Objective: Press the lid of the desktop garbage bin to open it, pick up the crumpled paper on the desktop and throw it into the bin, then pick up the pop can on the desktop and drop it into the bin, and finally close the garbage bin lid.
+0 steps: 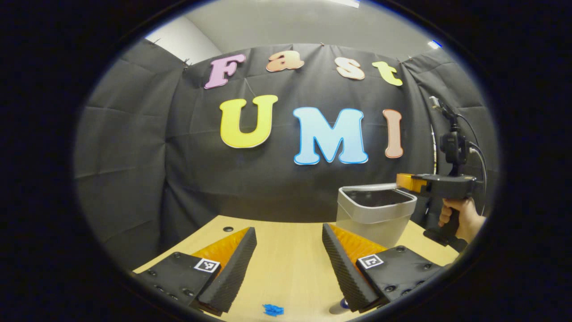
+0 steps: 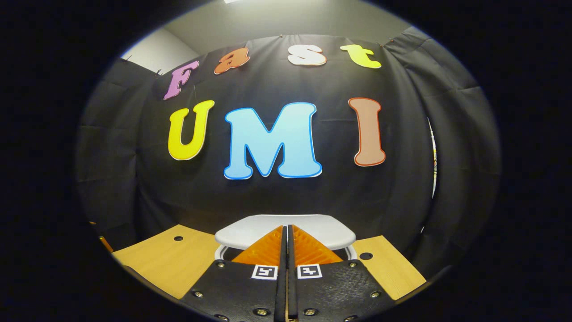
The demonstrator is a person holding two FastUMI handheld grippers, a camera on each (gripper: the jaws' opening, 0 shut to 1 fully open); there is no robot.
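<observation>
Bin [image 1: 374,214]: stands on the wooden table [image 1: 290,264], right of centre in the left gripper view.
Lid [image 2: 286,229]: pale, just beyond the right gripper's tips.
Right gripper [image 2: 286,232]: fingers pressed together, nothing between them.
Left gripper [image 1: 289,243]: fingers spread wide, empty.

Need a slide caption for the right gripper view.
Right gripper, jaws shut, poised over the white lid of the desktop bin on the wooden table.
</observation>
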